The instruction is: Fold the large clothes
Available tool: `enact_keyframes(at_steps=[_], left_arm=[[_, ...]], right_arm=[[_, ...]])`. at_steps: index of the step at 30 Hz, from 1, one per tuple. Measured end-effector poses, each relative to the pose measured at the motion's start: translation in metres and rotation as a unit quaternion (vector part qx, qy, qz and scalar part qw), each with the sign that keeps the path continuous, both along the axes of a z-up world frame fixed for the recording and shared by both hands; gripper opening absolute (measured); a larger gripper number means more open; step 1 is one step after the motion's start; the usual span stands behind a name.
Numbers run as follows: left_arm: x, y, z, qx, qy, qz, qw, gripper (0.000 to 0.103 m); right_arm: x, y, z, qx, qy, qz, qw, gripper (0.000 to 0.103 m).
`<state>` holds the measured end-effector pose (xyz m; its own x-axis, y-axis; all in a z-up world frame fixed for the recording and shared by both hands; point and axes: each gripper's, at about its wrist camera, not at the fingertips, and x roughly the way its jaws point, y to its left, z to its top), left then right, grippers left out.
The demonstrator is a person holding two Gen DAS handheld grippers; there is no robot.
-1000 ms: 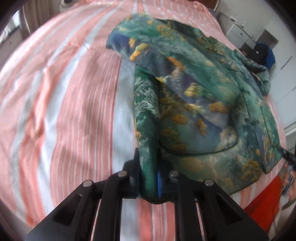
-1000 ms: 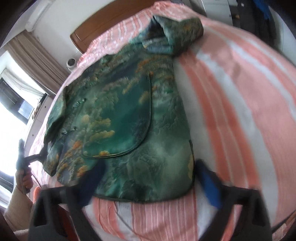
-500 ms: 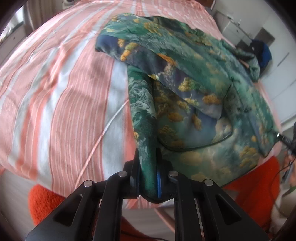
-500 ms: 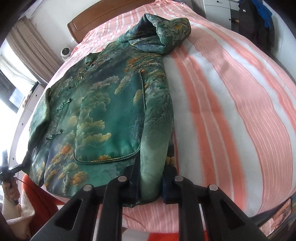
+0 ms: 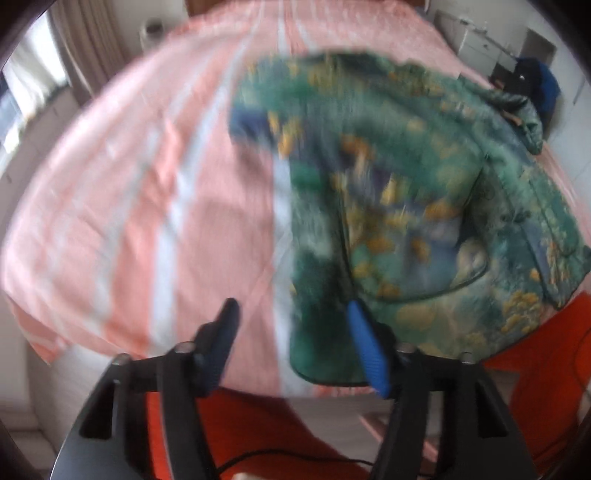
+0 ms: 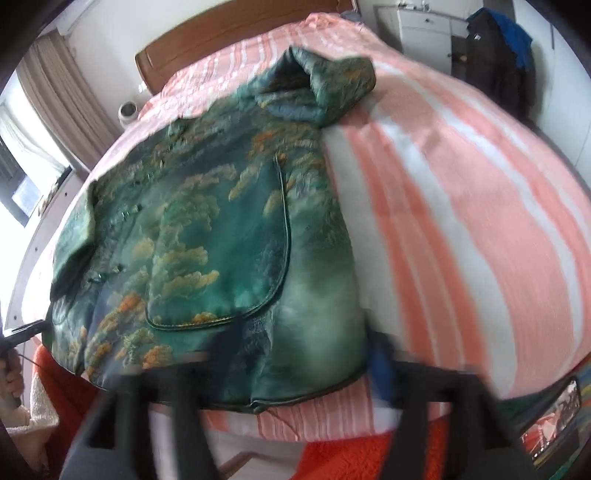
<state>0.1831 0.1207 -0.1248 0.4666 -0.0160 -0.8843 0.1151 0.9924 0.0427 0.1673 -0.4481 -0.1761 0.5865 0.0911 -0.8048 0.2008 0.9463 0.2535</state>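
A green jacket with a gold and blue landscape print lies flat on the pink and white striped bed, its hem at the bed's near edge. It also shows in the right wrist view, with one sleeve folded over at the far end. My left gripper is open and empty, just off the hem corner. My right gripper is open and empty, its blurred fingers straddling the other hem corner.
An orange rug lies below the bed's near edge. A wooden headboard is at the far end. White drawers and dark clothes stand at the right. Curtains hang at the left.
Both grippers were shut on the jacket's hem corners half a second ago. Both have opened and let go, and the jacket has dropped flat on the bed. Both views are blurred with motion.
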Motion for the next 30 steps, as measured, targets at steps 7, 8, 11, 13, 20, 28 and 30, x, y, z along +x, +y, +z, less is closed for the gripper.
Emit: enact_keyframes(at_steps=[7,8,11,13,20,28,30], left_arm=[[0.018,-0.093,0.046,0.054,-0.102,-0.195,0.974,0.101],[0.024,-0.11,0.033,0.073,-0.096,-0.226,0.9667,0.102],[0.057,-0.145,-0.021,0.128,-0.047,-0.251,0.9582,0.1],[0.078,-0.148,-0.048,0.146,-0.024,-0.237,0.9601,0.068],[0.121,-0.037,0.025,-0.023,-0.06,-0.081,0.9947,0.011],[0.137,0.24,0.041,-0.014,-0.096,0.34,0.9355,0.074],[0.128,0.278,0.022,0.007,-0.072,0.403,0.9126,0.076]], right_arm=[[-0.016,0.024,0.022,-0.021,-0.038,-0.019,0.999,0.074],[-0.014,0.03,0.022,-0.011,-0.041,-0.015,0.999,0.074],[-0.013,0.053,0.024,0.004,-0.047,0.003,0.999,0.074],[-0.014,0.064,0.03,0.002,-0.051,0.019,0.999,0.074],[-0.031,0.05,0.063,-0.088,-0.055,0.032,0.994,0.074],[0.028,-0.003,0.11,-0.173,-0.085,0.017,0.981,0.074],[0.058,-0.002,0.118,-0.192,-0.096,0.036,0.976,0.074]])
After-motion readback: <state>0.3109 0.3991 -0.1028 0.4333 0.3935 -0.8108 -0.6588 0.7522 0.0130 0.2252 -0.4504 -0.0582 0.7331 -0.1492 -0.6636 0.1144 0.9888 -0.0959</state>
